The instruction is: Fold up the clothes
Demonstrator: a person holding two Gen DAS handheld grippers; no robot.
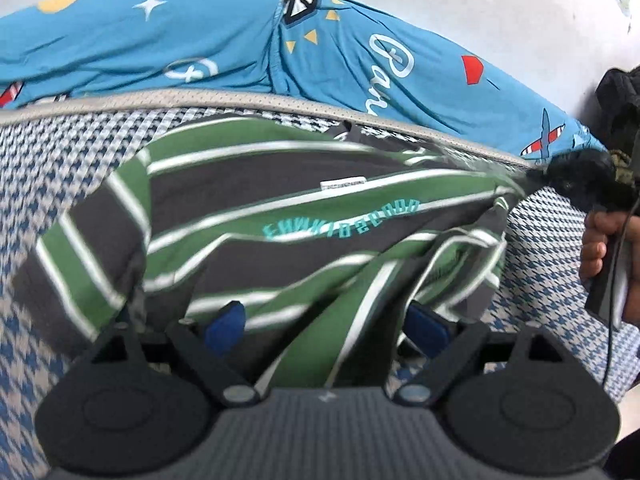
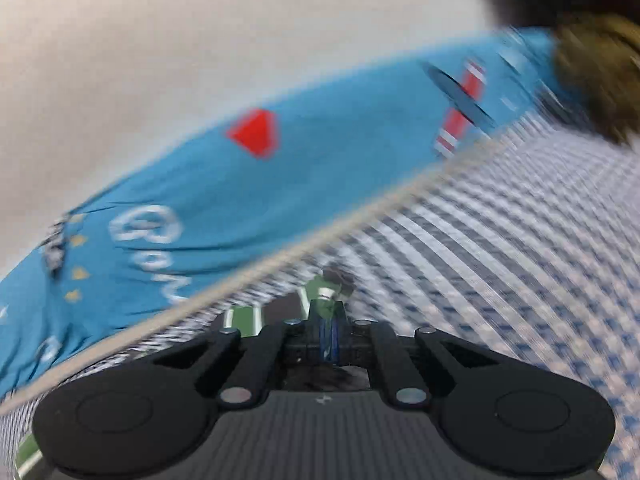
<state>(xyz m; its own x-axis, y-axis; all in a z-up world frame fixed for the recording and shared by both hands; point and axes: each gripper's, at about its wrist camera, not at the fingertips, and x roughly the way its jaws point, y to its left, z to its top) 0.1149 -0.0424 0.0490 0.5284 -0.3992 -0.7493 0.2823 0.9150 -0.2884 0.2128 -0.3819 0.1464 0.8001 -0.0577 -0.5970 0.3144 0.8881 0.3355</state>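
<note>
Just ahead of the left gripper (image 1: pixel 326 322), a green, grey and white striped shirt (image 1: pixel 280 216) lay rumpled on a blue-and-white houndstooth mattress (image 1: pixel 48 184). The left fingers (image 1: pixel 226 322) stood wide apart and released, blue pads showing, with a bunched fold of the shirt running between them; whether the pads touched the cloth could not be told. Teal lettering and a small white label (image 1: pixel 344 183) sat on the shirt beyond the fingertips. Past the far edge of the shirt ran the mattress's beige piping, and beyond it a bright blue sheet (image 1: pixel 160 48) printed with stars, planes and white script.

To the right of the left fingers, the right gripper (image 1: pixel 560 178) gripped the shirt's far corner, the cloth drawn taut towards it, and a hand (image 1: pixel 600 248) held its handle.

In the right wrist view, heavily blurred, the right gripper (image 2: pixel 326 334) had its fingers clenched on a pinch of the striped shirt (image 2: pixel 326 292), which poked out just beyond the tips. More striped cloth lay left of the fingers, and the blue sheet (image 2: pixel 280 168) stretched beyond them.
</note>
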